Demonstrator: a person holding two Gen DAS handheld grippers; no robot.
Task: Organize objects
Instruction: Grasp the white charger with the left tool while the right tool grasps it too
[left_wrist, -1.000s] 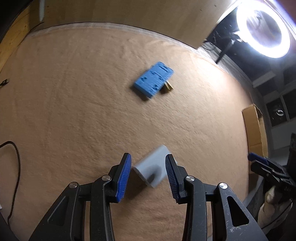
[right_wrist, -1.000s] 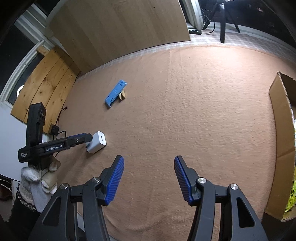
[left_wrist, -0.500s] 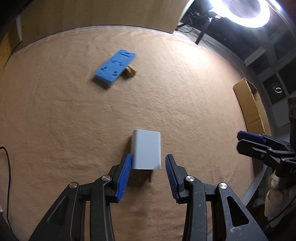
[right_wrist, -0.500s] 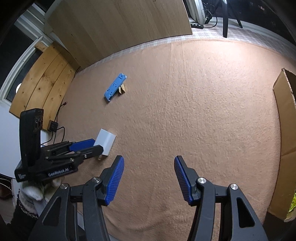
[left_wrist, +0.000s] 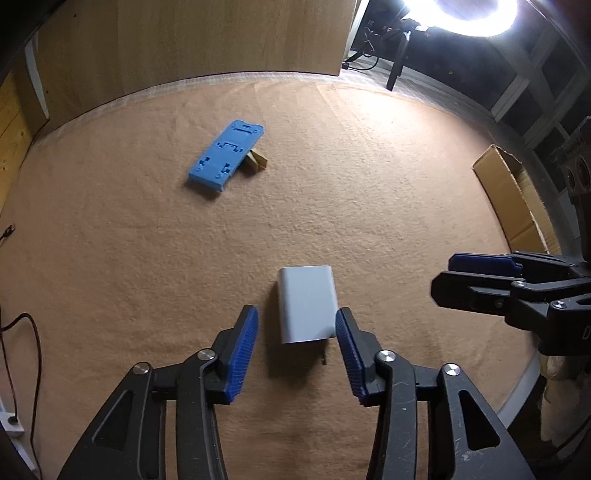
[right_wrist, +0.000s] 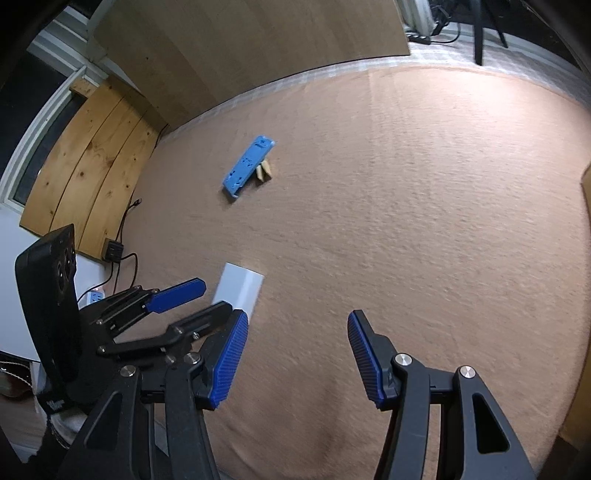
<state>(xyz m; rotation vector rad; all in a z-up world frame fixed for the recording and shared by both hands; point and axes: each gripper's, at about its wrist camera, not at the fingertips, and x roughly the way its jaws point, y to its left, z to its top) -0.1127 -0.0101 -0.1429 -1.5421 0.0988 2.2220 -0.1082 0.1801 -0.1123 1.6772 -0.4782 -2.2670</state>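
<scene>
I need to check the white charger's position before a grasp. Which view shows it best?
The left wrist view: the white charger lies whole between the open left gripper fingers. In the right wrist view, that gripper hides part of it.

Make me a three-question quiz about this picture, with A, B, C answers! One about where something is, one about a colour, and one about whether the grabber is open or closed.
1. Where is the white charger?
A. inside the cardboard box
B. on the tan cloth, between the left gripper's fingers
C. on top of the blue plate

2. What colour is the flat plastic plate farther back?
A. blue
B. red
C. green

3. How is the left gripper?
A. shut on the charger
B. open
C. out of view

Answers:
1 B, it lies on the cloth between the pads.
2 A, it is bright blue.
3 B, a gap shows at the left finger.
</scene>
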